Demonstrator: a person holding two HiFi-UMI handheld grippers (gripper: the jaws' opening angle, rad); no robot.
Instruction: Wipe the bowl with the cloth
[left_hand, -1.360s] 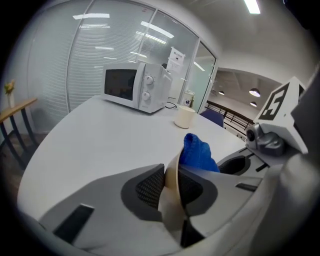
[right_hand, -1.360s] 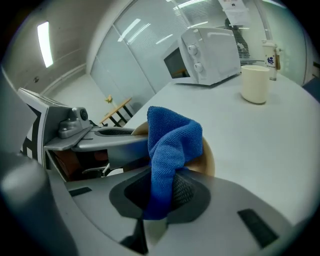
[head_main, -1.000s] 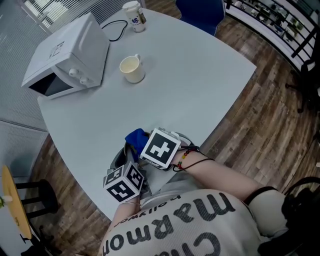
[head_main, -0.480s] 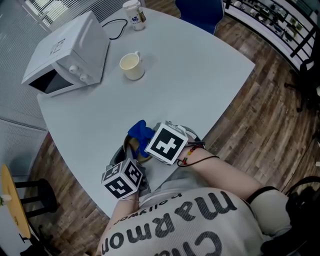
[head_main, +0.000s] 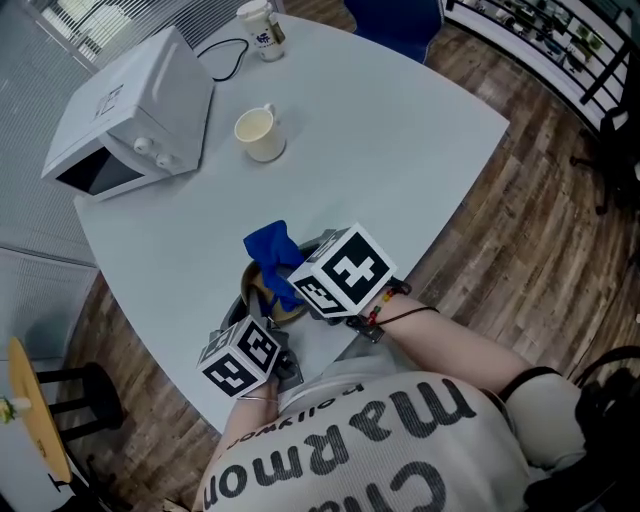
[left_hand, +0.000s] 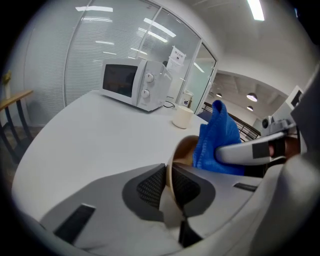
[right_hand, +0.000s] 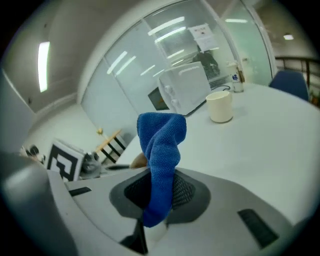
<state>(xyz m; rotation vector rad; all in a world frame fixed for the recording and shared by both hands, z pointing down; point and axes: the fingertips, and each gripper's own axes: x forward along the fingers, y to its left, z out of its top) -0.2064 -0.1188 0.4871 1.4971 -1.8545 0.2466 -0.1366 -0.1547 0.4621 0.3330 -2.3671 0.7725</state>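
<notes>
A brown bowl (head_main: 266, 296) is held tilted near the table's front edge. My left gripper (left_hand: 169, 183) grips its rim (left_hand: 170, 172), the jaws closing tight with both pads pressed on it. A blue cloth (head_main: 272, 250) stands bunched above the bowl, with my right gripper (right_hand: 159, 192) shut on its lower part (right_hand: 161, 150). In the left gripper view the cloth (left_hand: 218, 134) hangs just over the bowl's inside (left_hand: 186, 150). Only a sliver of the bowl (right_hand: 139, 161) shows in the right gripper view.
A white microwave (head_main: 130, 110) stands at the table's far left, with a cream cup (head_main: 260, 133) beside it and a small white container (head_main: 257, 22) and a black cable (head_main: 226, 56) behind. The grey table (head_main: 400, 150) ends close to my body; a blue chair (head_main: 395, 22) stands beyond it.
My right gripper has lifted the cloth up out of the bowl and turned to the right. More of the bowl's inside shows. The left gripper has stayed in place on the rim.
</notes>
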